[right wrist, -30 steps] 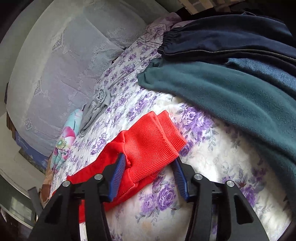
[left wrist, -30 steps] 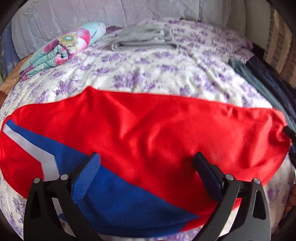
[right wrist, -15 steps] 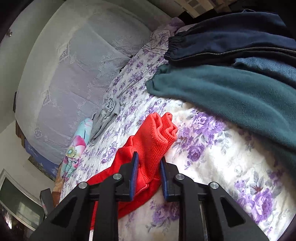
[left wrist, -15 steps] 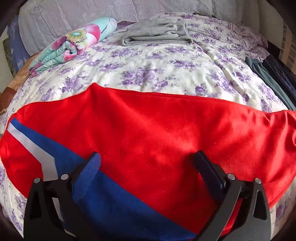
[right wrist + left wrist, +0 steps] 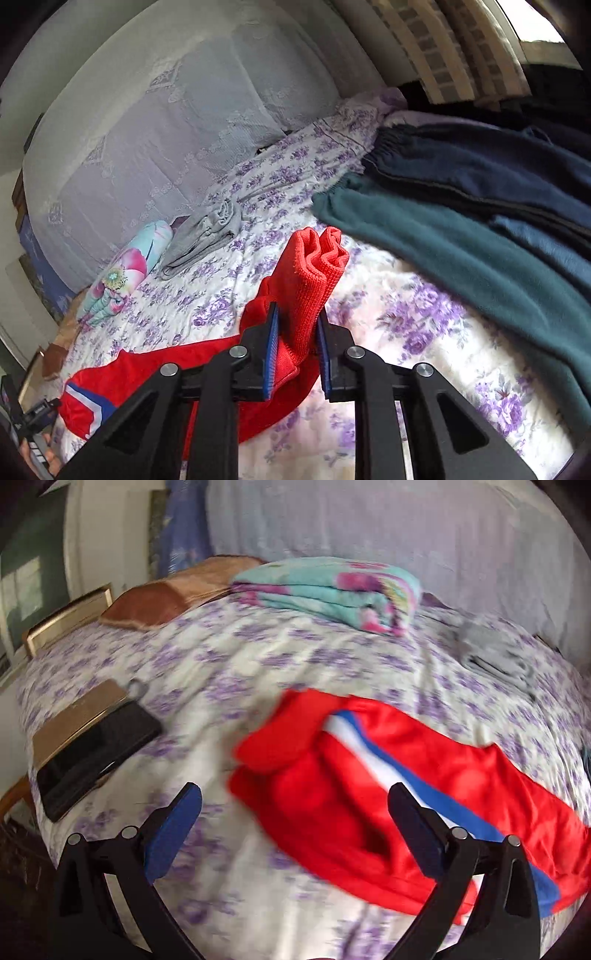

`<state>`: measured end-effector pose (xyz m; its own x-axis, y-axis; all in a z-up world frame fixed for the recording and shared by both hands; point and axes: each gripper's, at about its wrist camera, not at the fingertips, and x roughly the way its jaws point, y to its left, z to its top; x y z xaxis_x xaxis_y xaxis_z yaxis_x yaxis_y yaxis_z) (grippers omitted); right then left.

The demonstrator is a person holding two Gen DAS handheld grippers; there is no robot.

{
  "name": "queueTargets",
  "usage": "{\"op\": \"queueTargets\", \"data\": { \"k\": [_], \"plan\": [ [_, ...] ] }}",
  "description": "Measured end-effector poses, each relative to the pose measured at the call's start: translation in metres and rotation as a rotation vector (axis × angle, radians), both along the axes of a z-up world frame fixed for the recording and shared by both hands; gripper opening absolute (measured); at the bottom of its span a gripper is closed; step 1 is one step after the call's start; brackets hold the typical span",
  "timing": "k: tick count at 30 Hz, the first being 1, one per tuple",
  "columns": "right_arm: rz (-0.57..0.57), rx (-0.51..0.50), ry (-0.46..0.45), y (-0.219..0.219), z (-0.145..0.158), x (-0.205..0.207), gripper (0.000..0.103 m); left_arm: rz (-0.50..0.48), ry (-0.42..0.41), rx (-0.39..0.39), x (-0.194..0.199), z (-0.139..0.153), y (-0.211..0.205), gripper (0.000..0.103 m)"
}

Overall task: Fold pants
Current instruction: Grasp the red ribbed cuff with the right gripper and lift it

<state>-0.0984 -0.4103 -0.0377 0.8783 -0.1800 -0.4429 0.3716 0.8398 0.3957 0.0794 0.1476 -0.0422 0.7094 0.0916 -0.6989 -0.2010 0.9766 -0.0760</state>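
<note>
The right tongs (image 5: pixel 295 332) pinch the ribbed cuffs (image 5: pixel 317 258) of the red track pants (image 5: pixel 369 794), which lie on the floral bedspread (image 5: pixel 258 657). The left tongs (image 5: pixel 295 812) gape wide, holding nothing. With only 1 grip, the waist end could drag and bunch, skewing the fold.

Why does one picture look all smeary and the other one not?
Left wrist view: motion blur smears the red pants with the blue-and-white stripe and the purple-flowered bedspread. Right wrist view: sharp, showing the pants' ribbed red cuff; both bend at the edges.
</note>
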Motion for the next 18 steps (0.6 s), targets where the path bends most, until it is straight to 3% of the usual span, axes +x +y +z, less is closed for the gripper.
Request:
{"op": "queueTargets", "data": {
  "k": [3, 6, 8, 10, 14, 18],
  "plan": [
    [0.051, -0.114, -0.001, 0.033, 0.024, 0.012, 0.013, 0.104, 0.0, -0.125, -0.003, -0.018, 0.051, 0.098],
    [0.13, -0.209, 0.008, 0.073, 0.04, 0.031, 0.013, 0.113, -0.005, -0.201, -0.009, -0.033, 0.065, 0.098],
    [0.185, -0.275, 0.02, 0.102, 0.044, 0.045, 0.013, 0.099, -0.043, -0.191, -0.014, -0.029, 0.062, 0.098],
    [0.236, -0.318, 0.027, 0.128, 0.043, 0.058, 0.013, 0.089, -0.028, -0.193, -0.012, -0.031, 0.062, 0.098],
    [0.339, -0.409, 0.041, 0.184, 0.04, 0.079, 0.013, 0.077, -0.039, -0.262, -0.013, -0.035, 0.072, 0.098],
    [0.447, -0.559, 0.126, 0.238, 0.026, 0.099, 0.013, 0.072, -0.039, -0.251, -0.011, -0.035, 0.07, 0.098]
  ]
}}
